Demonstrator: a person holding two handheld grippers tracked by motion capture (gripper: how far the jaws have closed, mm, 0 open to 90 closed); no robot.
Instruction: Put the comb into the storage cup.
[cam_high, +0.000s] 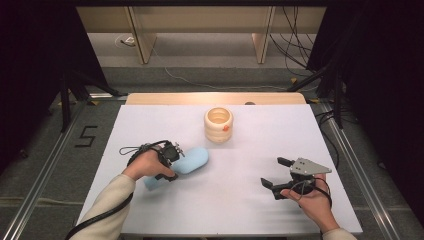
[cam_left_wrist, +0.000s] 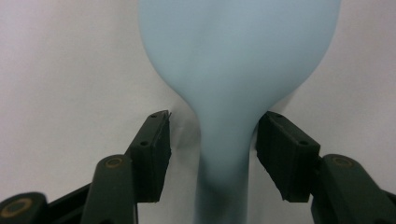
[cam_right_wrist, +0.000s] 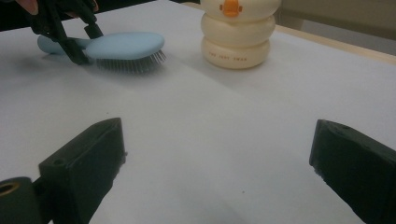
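Pale blue plastic hairbrush (cam_high: 189, 161) lies bristles-down left of centre in the high view, on the white table (cam_high: 250, 210), its narrow handle running toward the lower left; in the left gripper view the handle sits between the two black jaws, the right pad about at its edge, the left pad with a clear gap beside it, so the left gripper (cam_high: 169, 156) brackets the handle without yet pinching it. To do this grasp well, I would judge that the jaws should be centred on the handle so both pads meet it together; otherwise the brush may skid or twist on the smooth surface; the pads should also land on the straight stretch below the flare of the head, where the sides are nearly parallel. The right gripper (cam_high: 275, 174) hovers at the lower right of the high view, well apart from everything, jaws spread wide with nothing between them.

Count: one hairbrush; one cream ribbed cup with an orange mark (cam_high: 218, 125), upper centre; two grippers; one table.
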